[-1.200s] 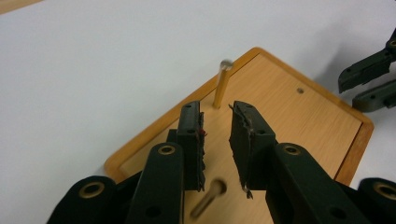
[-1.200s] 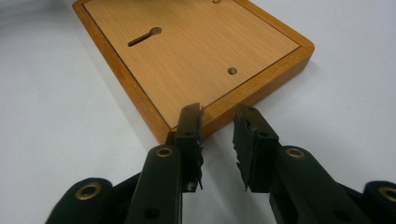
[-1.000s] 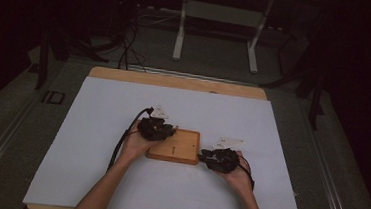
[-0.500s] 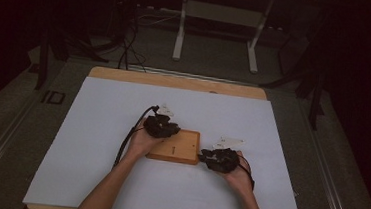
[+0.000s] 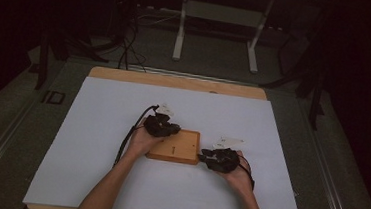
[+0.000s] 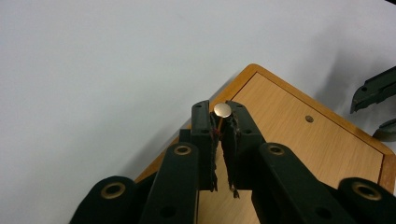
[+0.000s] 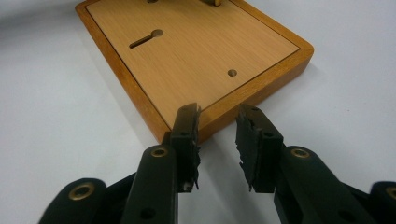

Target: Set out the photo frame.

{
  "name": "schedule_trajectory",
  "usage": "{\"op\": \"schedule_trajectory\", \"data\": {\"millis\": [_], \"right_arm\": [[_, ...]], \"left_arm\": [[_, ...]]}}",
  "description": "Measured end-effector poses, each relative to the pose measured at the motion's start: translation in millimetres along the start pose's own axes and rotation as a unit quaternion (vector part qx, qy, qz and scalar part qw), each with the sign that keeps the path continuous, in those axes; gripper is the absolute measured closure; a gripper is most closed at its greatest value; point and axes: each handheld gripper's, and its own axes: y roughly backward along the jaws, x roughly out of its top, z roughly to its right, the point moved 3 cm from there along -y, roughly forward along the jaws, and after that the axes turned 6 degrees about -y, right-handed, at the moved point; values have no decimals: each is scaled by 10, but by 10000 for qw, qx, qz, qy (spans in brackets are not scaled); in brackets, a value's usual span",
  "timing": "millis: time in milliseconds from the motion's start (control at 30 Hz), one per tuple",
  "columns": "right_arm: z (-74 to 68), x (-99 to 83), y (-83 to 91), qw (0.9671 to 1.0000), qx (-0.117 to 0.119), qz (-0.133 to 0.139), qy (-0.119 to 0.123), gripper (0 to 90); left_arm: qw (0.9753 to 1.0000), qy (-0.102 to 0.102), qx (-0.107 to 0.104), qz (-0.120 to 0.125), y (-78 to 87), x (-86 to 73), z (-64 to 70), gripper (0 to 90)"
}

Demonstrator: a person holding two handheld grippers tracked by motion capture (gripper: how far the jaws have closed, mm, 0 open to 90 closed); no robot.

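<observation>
Forearms come in from six o'clock in the high view, each hand carrying a gripper to a wooden board [image 5: 176, 146] that lies flat near the middle of the white table [image 5: 86, 127]. The right gripper [image 5: 204, 157] meets the board's three o'clock edge, the left gripper [image 5: 173, 129] sits over its ten o'clock corner. Whether either claw is parted is too small to judge there. The right gripper view settles one: its jaws stand narrowly apart, empty, astride the board's near corner [image 7: 219, 116], with a keyhole slot [image 7: 145, 38] and a small round hole [image 7: 232, 73] beyond. The left gripper view shows its jaws pinched on a thin pin topped by a round metal head [image 6: 222, 110], above the board's corner.
</observation>
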Motion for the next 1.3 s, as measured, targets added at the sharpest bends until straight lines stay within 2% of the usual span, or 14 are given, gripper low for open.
{"op": "schedule_trajectory", "data": {"millis": [433,667,867,1067,1300], "right_arm": [[-9,9,21,10000,71,40,9,616],[-53,13,8,9992,398,-26,82,499],[-79,10,-27,9991,363,-100,201,404],[-96,13,-44,9989,386,-164,204,296],[-107,5,-94,9991,235,-252,257,210]], "left_arm": [[9999,93,-134,-58,-6,13,-33,838],[9989,347,-314,14,-15,9,-87,838],[9984,402,-403,-50,-20,24,-112,838],[9979,454,-445,-141,-27,49,-131,839],[9972,538,-486,-206,-31,64,-149,840]]}}
